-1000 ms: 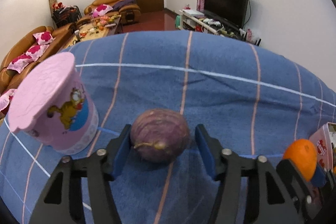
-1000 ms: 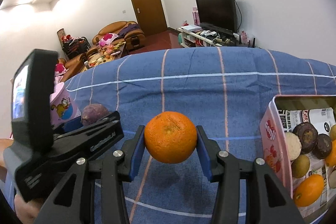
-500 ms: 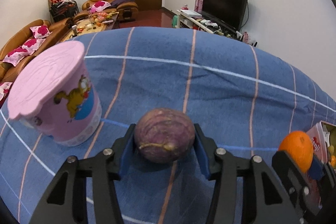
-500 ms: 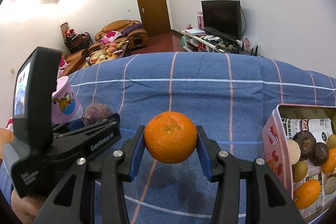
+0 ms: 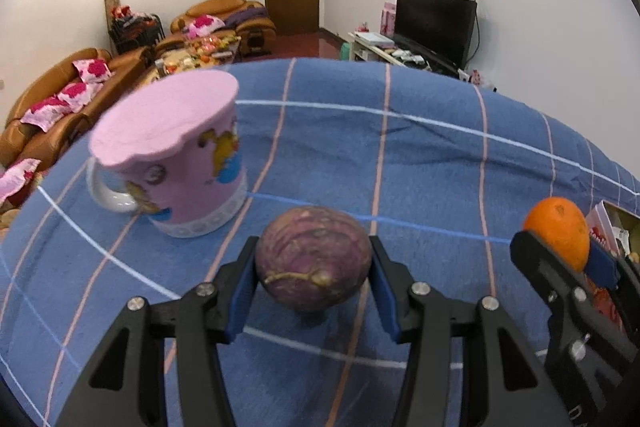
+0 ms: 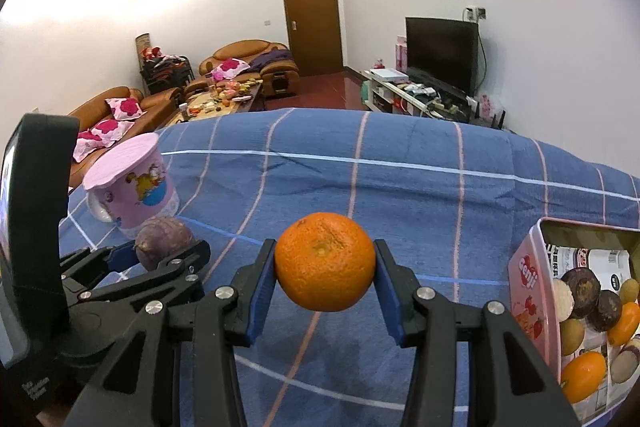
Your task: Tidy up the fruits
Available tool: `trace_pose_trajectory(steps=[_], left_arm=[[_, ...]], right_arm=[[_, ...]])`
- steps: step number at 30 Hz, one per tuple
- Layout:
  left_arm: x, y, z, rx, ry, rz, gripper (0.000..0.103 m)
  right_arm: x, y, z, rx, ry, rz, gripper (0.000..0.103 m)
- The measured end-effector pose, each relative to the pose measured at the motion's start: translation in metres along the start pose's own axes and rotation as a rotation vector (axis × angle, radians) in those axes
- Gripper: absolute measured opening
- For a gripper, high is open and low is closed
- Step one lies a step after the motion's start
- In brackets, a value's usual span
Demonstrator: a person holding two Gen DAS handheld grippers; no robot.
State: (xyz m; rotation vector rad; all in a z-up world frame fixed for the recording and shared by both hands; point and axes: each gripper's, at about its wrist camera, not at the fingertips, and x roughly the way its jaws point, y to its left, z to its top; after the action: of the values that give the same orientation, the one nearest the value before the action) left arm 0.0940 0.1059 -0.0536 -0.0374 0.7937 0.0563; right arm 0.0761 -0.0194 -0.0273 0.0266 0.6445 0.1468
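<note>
Pink mug (image 5: 176, 163) blocks left; cloth (image 5: 420, 163) ahead open

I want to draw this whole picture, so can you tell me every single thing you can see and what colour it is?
purple fruit: one, dull purple, held between the left gripper's pads above the cloth
orange: one, orange, held between the right gripper's pads
pink mug: one, pink with a cartoon and a white handle, upside down on the cloth, left side
pink box: one, pink, at the right edge, open, with orange, brown and pale fruits inside
cloth: one, blue with pink and white lines, under everything
sofas: brown, far behind
television: one, black, by the right wall
door: one, brown, far wall
left gripper: black with blue pads
right gripper: black with blue pads
</note>
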Motion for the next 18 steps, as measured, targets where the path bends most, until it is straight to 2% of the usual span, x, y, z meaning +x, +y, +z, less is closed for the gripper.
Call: trace_pose_trajectory(steps=[18], left_arm=[[-0.05,0.007,-0.016,-0.008,-0.176,0.062,0.053]], right_arm=[[-0.047,0.001,-0.026,-0.012,-0.054,-0.015,0.049]])
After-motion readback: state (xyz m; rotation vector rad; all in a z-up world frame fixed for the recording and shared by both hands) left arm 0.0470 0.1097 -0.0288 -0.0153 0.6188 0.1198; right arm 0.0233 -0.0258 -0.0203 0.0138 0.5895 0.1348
